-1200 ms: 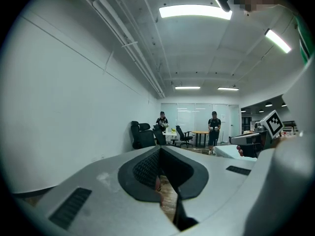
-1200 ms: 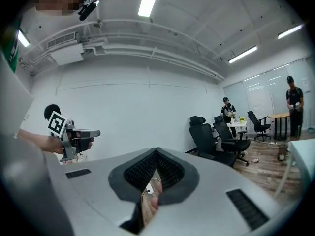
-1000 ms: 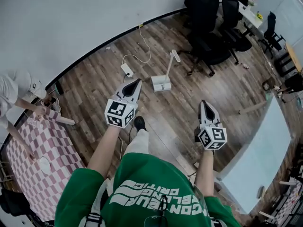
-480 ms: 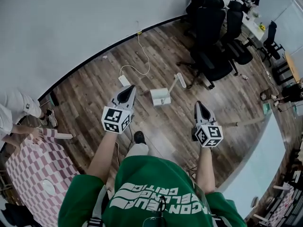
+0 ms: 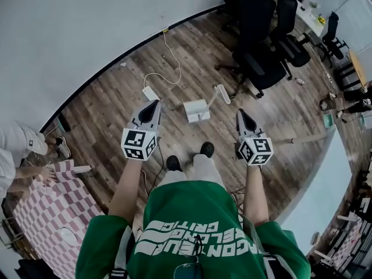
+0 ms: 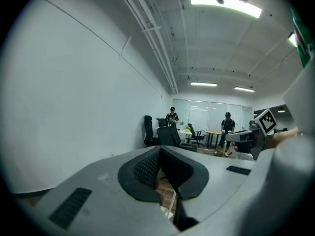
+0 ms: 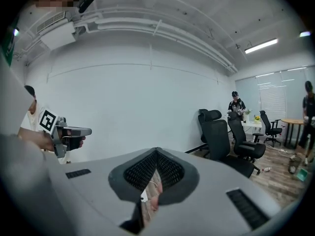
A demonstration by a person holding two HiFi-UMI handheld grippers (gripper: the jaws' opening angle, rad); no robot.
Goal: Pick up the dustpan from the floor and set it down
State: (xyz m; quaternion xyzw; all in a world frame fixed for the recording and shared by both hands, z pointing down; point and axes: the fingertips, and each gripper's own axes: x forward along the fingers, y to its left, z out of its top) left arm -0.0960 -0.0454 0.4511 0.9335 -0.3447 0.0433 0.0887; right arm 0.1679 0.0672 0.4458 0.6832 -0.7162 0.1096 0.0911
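Observation:
The white dustpan [image 5: 195,110] stands on the wooden floor ahead of the person's feet, its long handle [image 5: 221,93] slanting up to the right. My left gripper [image 5: 152,104] is held out in the air to the dustpan's left, with its jaws together and nothing in them. My right gripper [image 5: 240,113] hovers to the dustpan's right, also shut and empty. Neither touches the dustpan. In the left gripper view the pads [image 6: 147,168] meet at the tip [image 6: 160,149]; the right gripper view shows the same at its tip [image 7: 156,150].
A white power strip [image 5: 149,92] with a cable lies left of the dustpan. Black office chairs [image 5: 263,45] stand at the back right. A checkered table [image 5: 49,211] with a person [image 5: 17,150] beside it is at the left, a pale table [image 5: 325,196] at the right.
The person has stepped forward, feet now side by side. Both grippers have come closer to the dustpan, which now sits between their tips in the head view. Both stay shut.

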